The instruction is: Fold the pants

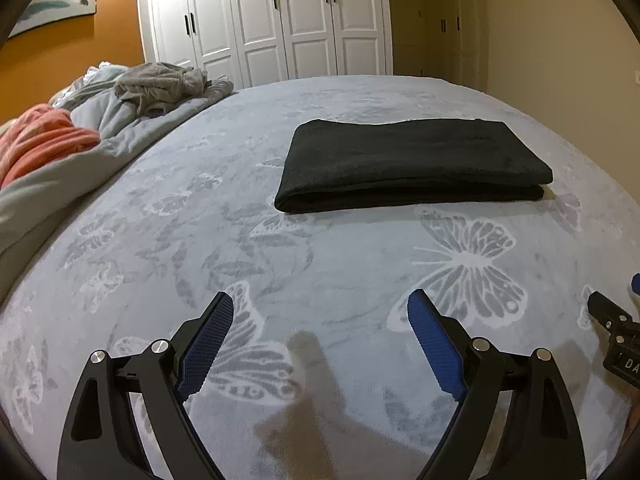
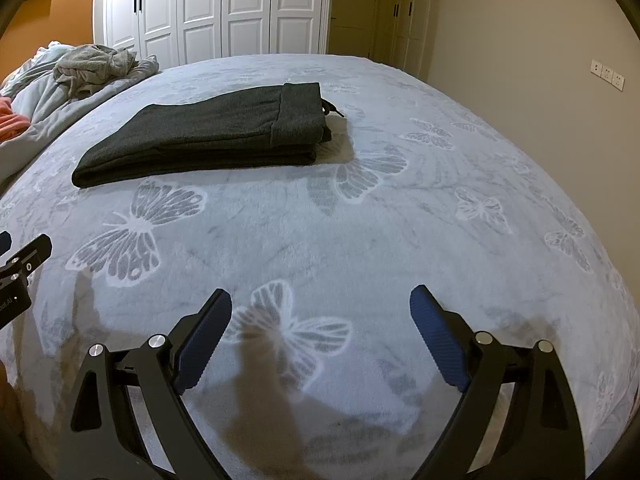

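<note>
Dark pants [image 1: 412,164] lie folded in a neat rectangle on the grey butterfly-print bed cover [image 1: 320,264]. In the right wrist view the pants [image 2: 208,132] show their waistband and a drawstring at the right end. My left gripper [image 1: 320,308] is open and empty, held over the cover well in front of the pants. My right gripper [image 2: 320,304] is open and empty too, over the cover in front and to the right of the pants. Part of the right gripper shows at the left wrist view's right edge [image 1: 616,328].
A rumpled grey duvet [image 1: 80,148] with a grey garment [image 1: 160,86] and a pink cloth [image 1: 44,136] lies along the bed's left side. White wardrobe doors [image 1: 272,20] stand beyond the bed. A beige wall [image 2: 520,40] runs along the right.
</note>
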### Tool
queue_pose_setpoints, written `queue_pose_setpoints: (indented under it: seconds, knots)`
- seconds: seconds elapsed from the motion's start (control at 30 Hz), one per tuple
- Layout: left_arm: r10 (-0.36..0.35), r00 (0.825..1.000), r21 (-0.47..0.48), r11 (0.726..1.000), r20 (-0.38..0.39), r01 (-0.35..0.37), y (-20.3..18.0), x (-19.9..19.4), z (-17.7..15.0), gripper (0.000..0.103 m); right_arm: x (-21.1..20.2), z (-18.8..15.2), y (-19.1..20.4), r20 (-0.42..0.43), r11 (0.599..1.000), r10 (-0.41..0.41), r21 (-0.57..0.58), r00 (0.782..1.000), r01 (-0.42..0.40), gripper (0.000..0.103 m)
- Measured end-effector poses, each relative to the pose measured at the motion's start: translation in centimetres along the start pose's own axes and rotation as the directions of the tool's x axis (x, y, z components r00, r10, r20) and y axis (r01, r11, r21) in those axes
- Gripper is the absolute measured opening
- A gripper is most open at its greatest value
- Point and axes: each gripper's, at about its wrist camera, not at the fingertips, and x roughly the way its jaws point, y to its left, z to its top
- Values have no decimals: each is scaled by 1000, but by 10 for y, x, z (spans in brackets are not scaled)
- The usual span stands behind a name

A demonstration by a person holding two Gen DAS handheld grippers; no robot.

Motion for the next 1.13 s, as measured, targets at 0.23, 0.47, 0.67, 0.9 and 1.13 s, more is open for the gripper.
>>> queue_pose_setpoints:
  seconds: [0.23,0.47,0.67,0.9,1.13]
  knots:
    - [7,1000,-14,1000,-20,-8,2,4,0,87,0,0,0,1,1000,-1,0,1000,1,88]
    - [5,1000,-6,1000,-10,-6,2,3,0,87,0,0,0,0,1000,0,1,1000,0,88]
    - [-3,1000,-6,1000,18,3,1,-2,-2,87,0,0,0,0,1000,-1,1,1000,1,88]
    - [-19,1000,-11,1000,24,19,0,-4,0,87,0,0,1,0,1000,-3,3,1000,3,88]
    - [-4,1000,-12,1000,-2,4,-1,1,-1,87,0,0,1,-1,1000,-2,2,1000,2,89]
